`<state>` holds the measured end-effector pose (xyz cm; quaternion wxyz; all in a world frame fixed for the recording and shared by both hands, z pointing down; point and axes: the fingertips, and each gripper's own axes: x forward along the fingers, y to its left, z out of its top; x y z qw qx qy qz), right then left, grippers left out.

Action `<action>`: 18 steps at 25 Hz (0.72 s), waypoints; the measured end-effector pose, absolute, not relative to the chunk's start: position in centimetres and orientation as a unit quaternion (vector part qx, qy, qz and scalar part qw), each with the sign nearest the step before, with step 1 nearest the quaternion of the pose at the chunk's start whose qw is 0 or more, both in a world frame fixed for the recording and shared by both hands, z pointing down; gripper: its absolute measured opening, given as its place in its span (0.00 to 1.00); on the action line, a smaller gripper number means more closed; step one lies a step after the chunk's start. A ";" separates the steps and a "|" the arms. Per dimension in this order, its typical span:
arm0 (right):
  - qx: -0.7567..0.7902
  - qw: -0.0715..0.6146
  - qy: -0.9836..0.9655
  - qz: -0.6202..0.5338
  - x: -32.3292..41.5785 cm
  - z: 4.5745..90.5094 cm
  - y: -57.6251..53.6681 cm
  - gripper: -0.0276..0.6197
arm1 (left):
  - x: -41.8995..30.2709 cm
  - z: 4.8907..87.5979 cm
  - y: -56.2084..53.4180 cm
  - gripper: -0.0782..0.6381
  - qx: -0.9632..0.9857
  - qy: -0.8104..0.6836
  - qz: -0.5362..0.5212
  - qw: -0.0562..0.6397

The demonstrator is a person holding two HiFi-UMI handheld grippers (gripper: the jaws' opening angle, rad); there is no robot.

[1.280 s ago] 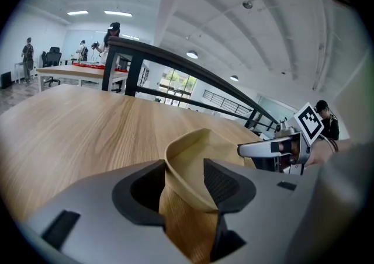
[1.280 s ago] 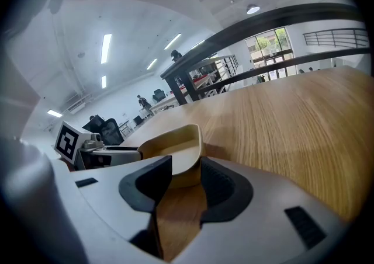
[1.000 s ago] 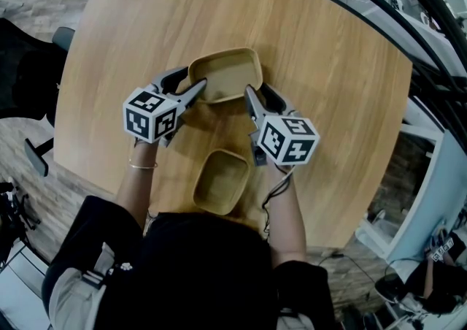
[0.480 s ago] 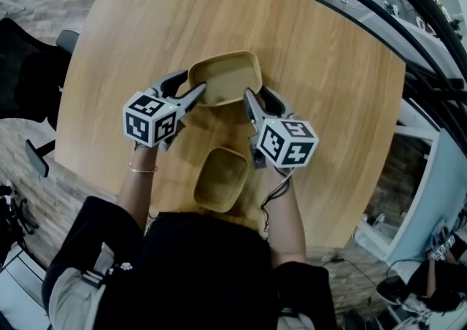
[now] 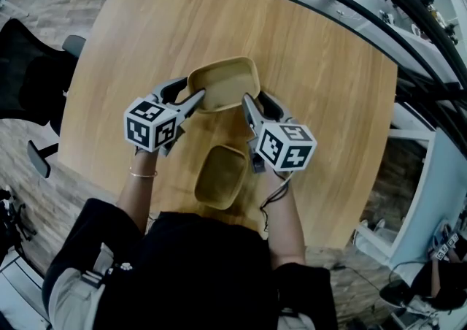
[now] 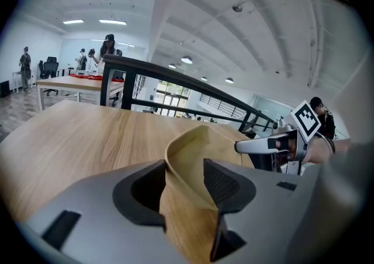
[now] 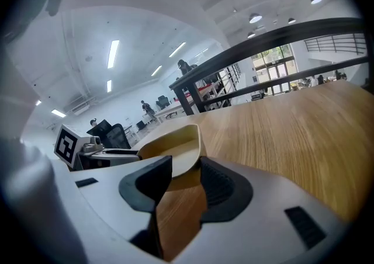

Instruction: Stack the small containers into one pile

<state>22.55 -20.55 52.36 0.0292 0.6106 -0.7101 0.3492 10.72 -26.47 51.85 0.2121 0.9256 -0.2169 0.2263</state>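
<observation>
Tan and empty, the tub sits nearest the person on the counter. It is open side up and neither gripper touches it, so it can wait there as one half of the pile. Just beyond it, the left gripper and right gripper each have their jaws clamped on the wall of the wider tray. Each grip has one pad inside and one outside, at opposite ends of the tray's near side. Two grips probably keep this thin-walled tray level and stop it twisting. The tray seems to be just clear of the counter, beyond the tub and not over it. The tub looks narrower, so I judge it would nest inside the tray.
</observation>
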 end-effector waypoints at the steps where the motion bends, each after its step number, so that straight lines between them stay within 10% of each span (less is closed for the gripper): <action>1: 0.611 0.028 -0.711 0.348 22.4 52.2 -20.4 0.27 | 10.6 51.7 -26.3 0.38 0.926 -0.217 0.225 0.211; 18: 0.613 0.016 -0.715 0.336 21.4 49.6 -17.8 0.27 | 9.5 49.2 -23.4 0.38 0.932 -0.212 0.224 0.191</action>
